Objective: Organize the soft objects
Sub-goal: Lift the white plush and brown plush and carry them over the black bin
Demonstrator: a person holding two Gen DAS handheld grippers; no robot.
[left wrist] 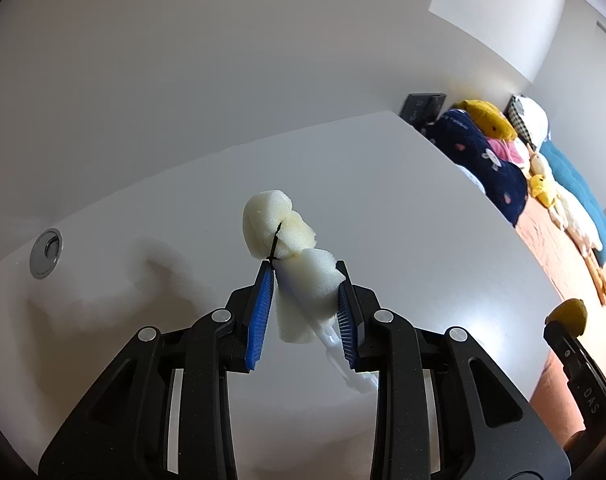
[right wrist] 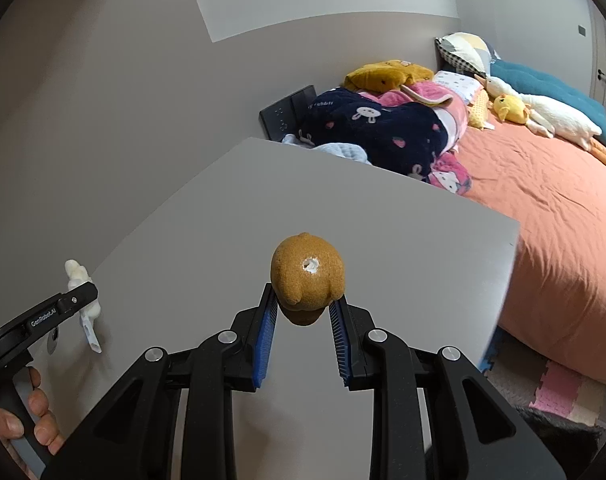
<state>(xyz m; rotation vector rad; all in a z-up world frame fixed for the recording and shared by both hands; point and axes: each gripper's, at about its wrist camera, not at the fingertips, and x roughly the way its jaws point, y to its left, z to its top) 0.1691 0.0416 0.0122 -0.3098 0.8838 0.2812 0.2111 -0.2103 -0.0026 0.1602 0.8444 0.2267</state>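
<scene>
A white foam sponge brush [left wrist: 291, 256] with a white plastic handle is pinched between the blue pads of my left gripper [left wrist: 305, 280], held above the white table [left wrist: 403, 184]. The same sponge brush [right wrist: 81, 280] shows at the far left of the right wrist view, in the left gripper [right wrist: 83, 296]. My right gripper [right wrist: 305, 306] is shut on a brown foam lemon [right wrist: 307, 276] with a small white hole in its face, also above the table [right wrist: 383, 208]. The lemon [left wrist: 569, 316] and the right gripper [left wrist: 559, 330] appear at the right edge of the left wrist view.
A round metal grommet [left wrist: 46, 253] sits in the table at the left. Beyond the table's far edge stands a bed with an orange sheet [right wrist: 543, 200], piled blankets [right wrist: 383, 128], plush ducks [right wrist: 511, 108] and pillows. A black panel [right wrist: 287, 116] leans against the wall. A hand [right wrist: 35, 420] holds the left gripper's handle.
</scene>
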